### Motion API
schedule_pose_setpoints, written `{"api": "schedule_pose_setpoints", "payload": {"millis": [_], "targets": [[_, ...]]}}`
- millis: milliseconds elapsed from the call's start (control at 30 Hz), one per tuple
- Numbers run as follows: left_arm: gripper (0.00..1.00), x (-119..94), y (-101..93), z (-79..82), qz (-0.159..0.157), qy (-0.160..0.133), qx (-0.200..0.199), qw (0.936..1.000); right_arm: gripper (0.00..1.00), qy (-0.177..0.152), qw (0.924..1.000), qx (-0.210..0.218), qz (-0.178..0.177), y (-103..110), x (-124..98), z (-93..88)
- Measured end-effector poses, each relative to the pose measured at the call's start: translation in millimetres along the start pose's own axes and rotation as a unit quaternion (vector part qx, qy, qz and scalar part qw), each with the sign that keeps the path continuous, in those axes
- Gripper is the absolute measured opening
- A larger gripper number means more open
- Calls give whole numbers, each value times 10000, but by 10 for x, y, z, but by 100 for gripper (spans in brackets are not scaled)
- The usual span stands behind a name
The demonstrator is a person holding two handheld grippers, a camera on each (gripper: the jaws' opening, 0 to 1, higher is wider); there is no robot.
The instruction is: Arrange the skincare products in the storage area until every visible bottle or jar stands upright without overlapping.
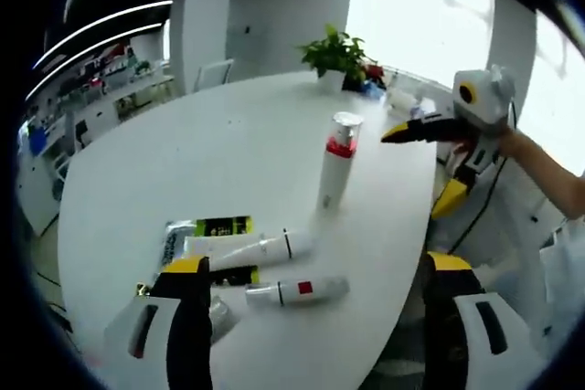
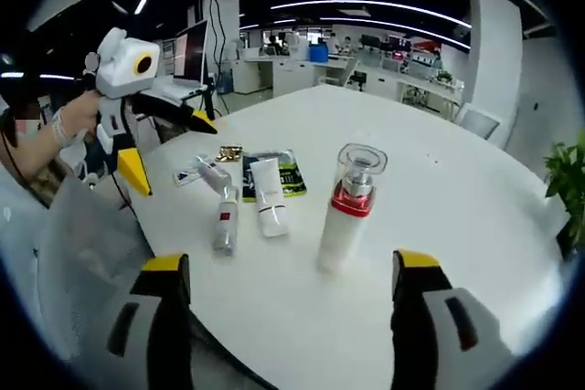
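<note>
I have both grippers held above the near edge of the white tabletop (image 1: 228,134), and neither has hold of anything. The left gripper (image 1: 311,317) has its jaws spread wide apart with nothing between them but tabletop and the lying tubes. In the right gripper view it hangs off the tabletop's edge (image 2: 169,148), jaws apart and nothing in them. The right gripper (image 2: 288,317) is also wide open; the tall pump bottle (image 2: 350,207) stands just beyond the gap of its jaws, untouched.

That pump bottle (image 1: 336,166), white with a red collar and a clear cap, is upright near the middle of the tabletop, well apart from the rest. Close to the near edge lie a white tube with a black band (image 1: 251,248) and a slimmer white tube with a red mark (image 1: 297,291), both flat on their sides, side by side. A dark and green sachet (image 1: 206,230) lies flat just under and beside them. A potted plant (image 1: 334,57) sits at the far edge.
</note>
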State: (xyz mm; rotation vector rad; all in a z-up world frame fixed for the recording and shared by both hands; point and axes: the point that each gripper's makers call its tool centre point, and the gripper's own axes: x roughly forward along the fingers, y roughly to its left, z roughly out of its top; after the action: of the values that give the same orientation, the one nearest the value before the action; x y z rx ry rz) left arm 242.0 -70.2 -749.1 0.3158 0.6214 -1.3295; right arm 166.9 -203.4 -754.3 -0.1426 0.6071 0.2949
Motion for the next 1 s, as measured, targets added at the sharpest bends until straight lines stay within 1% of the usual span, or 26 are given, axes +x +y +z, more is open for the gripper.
{"api": "schedule_pose_setpoints", "payload": {"millis": [33,100,133,267,333,367,467,533,667,700,800,867,1000], "targets": [[96,-38,13,-21,19,2,-17,10000,94,-12,10000,-7,-3,19,-7,11],[97,-99,31,-61,39,10,8,10000,98,-39,10000,0,-40,51,-10,37],[97,-119,35,-83,29,36,19,10000,100,0,10000,-16,-43,79,-11,37],[97,-212,76,-166,69,71,40,9999,100,-14,9999,-53,-127,145,-10,64],[97,-252,69,-175,-2,-50,17,10000,100,-73,9998,-107,-172,192,-9,95],[97,-265,71,-191,-16,-52,-32,10000,100,-123,9996,-124,-236,212,-11,120],[97,-321,96,-285,-4,17,-1,10000,100,-138,9996,-124,-231,298,-15,147],[97,-347,108,-351,-27,89,18,10000,100,-143,9995,-72,-258,339,-21,160],[97,-390,148,-434,-28,134,37,9999,100,-130,9993,-6,-357,403,-56,154],[97,-404,151,-461,-50,159,31,9999,100,-173,9992,11,-365,421,-66,162],[97,-434,138,-502,-93,177,42,9998,100,-163,9992,125,-332,488,-88,151],[97,-435,124,-524,-138,204,56,9997,100,-146,9992,125,-359,519,-101,143],[97,-409,131,-547,-132,241,36,9996,100,-131,9993,150,-328,556,-114,139]]}}
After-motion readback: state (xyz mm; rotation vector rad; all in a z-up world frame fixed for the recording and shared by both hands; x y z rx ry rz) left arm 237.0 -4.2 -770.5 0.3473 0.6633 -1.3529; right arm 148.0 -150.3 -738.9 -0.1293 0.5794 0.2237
